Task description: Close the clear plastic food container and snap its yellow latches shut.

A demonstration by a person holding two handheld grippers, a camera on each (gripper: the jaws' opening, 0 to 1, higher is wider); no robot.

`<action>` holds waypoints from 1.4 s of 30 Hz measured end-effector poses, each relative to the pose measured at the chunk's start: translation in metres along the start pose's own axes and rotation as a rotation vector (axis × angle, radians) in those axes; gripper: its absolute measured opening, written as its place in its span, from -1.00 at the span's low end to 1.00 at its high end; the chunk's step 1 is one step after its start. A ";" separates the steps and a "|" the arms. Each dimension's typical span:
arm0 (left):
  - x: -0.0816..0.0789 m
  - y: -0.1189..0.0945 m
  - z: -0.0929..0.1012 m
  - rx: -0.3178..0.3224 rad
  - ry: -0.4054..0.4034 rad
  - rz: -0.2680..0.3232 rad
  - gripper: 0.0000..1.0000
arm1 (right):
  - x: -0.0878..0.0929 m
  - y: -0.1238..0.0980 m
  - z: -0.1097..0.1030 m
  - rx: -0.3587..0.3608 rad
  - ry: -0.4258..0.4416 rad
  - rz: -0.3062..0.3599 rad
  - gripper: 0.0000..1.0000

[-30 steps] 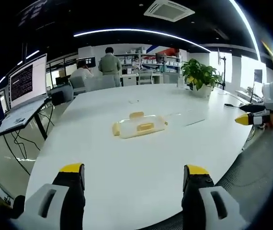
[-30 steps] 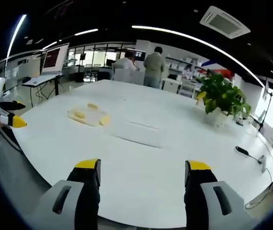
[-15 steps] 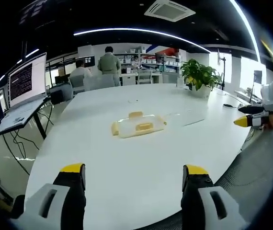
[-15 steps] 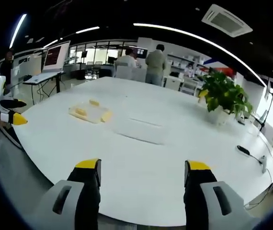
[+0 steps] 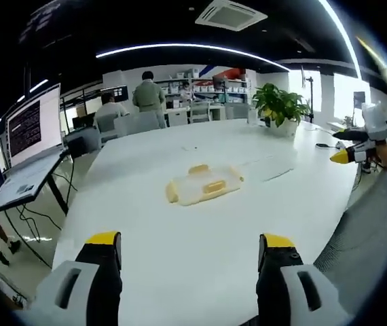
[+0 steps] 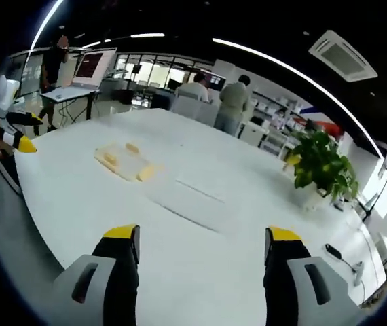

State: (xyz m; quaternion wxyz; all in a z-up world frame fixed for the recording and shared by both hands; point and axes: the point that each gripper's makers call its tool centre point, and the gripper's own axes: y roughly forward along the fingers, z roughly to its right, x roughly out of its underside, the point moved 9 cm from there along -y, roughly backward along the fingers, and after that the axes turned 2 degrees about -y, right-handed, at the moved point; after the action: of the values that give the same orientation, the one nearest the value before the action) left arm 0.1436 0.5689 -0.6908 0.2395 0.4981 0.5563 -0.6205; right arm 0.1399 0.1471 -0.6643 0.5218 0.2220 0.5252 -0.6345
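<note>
Both grippers, left gripper (image 5: 189,252) and right gripper (image 6: 202,246), sat wide open, empty; the container (image 5: 204,188) at 12 o'clock looked light enough to skid across the worktop (image 5: 180,224) when a latch got pushed.

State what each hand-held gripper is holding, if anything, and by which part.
Nothing is held. The left hand-held gripper and right hand-held gripper are both open, apart from the food container on the table.

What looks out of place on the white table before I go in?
The clear plastic food container with yellow latches sits without its lid; the flat clear lid lies apart on the white table. Nothing looks spilled or damaged.
</note>
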 end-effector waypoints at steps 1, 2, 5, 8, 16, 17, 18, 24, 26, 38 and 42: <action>-0.003 0.004 -0.004 -0.007 0.026 -0.008 0.57 | -0.004 0.006 0.001 -0.003 -0.012 0.005 0.46; -0.005 0.007 -0.007 -0.009 0.044 -0.002 0.57 | -0.007 0.010 0.002 -0.008 -0.025 0.009 0.46; -0.015 0.020 -0.019 -0.001 0.104 -0.003 0.53 | -0.017 0.027 0.003 -0.028 -0.092 0.012 0.44; -0.018 0.034 -0.031 -0.002 0.174 -0.059 0.48 | -0.024 0.043 0.002 -0.059 -0.128 0.003 0.39; -0.040 0.086 -0.061 -0.007 0.250 -0.080 0.39 | -0.050 0.101 -0.007 -0.169 -0.241 0.034 0.31; -0.042 0.092 -0.063 -0.007 0.269 -0.085 0.37 | -0.052 0.107 -0.008 -0.181 -0.251 0.034 0.30; -0.046 0.100 -0.066 0.001 0.291 -0.088 0.35 | -0.055 0.115 -0.009 -0.189 -0.260 0.035 0.28; -0.059 0.135 -0.073 0.025 0.424 -0.112 0.35 | -0.065 0.150 -0.017 -0.241 -0.378 0.024 0.25; -0.059 0.146 -0.074 0.033 0.475 -0.132 0.35 | -0.066 0.160 -0.022 -0.271 -0.398 0.019 0.25; -0.063 0.216 -0.061 0.197 0.699 -0.210 0.37 | -0.084 0.220 -0.053 -0.445 -0.612 0.021 0.22; -0.060 0.231 -0.058 0.274 0.751 -0.255 0.35 | -0.082 0.235 -0.064 -0.553 -0.674 -0.023 0.26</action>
State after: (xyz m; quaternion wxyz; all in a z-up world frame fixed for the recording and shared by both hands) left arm 0.3841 0.5458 -0.7356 -0.1271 0.6443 0.5745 -0.4886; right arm 0.3624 0.2618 -0.7209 0.6969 -0.1513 0.4780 -0.5128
